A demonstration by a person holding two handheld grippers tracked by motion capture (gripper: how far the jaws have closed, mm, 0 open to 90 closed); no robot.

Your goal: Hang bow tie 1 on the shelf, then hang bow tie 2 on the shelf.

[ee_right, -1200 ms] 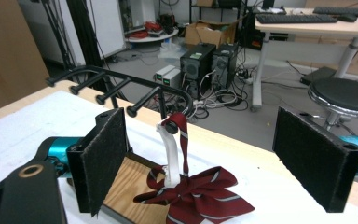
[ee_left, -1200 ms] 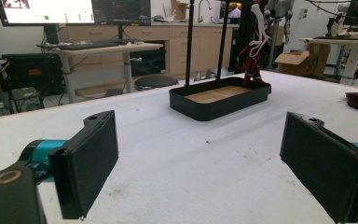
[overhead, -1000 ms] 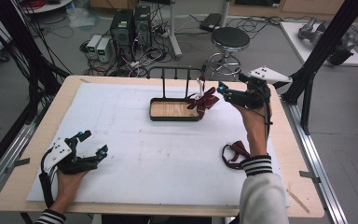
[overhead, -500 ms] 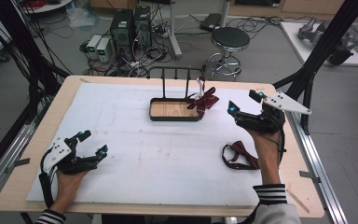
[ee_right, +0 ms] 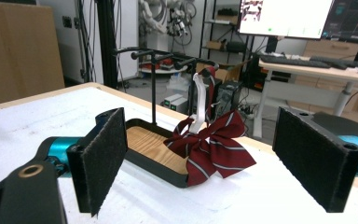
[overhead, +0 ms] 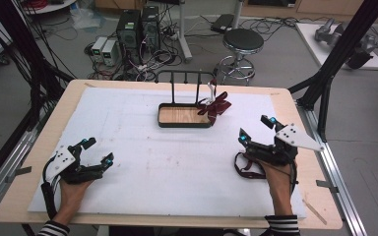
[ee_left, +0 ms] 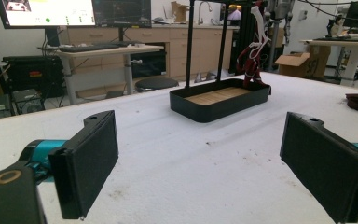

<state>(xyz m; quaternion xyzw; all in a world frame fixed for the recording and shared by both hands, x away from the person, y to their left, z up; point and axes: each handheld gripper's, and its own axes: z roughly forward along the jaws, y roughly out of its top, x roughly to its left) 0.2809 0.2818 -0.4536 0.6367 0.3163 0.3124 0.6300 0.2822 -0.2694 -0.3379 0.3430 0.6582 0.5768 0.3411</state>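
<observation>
At the near edge, the left tongs (overhead: 97, 150) rest low on the white-covered surface (overhead: 177, 172). Their black padded jaws stand wide with nothing between them, and they lie well apart from anything to pick up.

Across on the right, the right tongs (overhead: 257, 129) are also spread wide and empty. A dark red strap-and-bow tie (overhead: 245, 166) lies flat on the surface just beneath that hand. What matters here is that the tie sits under the body of the tongs, on the person's side of the jaw tips, not ahead of them. The tips point away over it toward the far rack, so I'd judge the right hand must draw back and tip down before the pads can straddle it. The right hand is clearly the nearer one. The tie's loop seems to run roughly along the hand's own line, though much of it is hidden.

Farther off stands the black metal rack with a wooden-floored tray (overhead: 160, 116). A second striped dark red bow tie (overhead: 216, 105) hangs from the rack's right end by a white strap and droops over the tray rim.
</observation>
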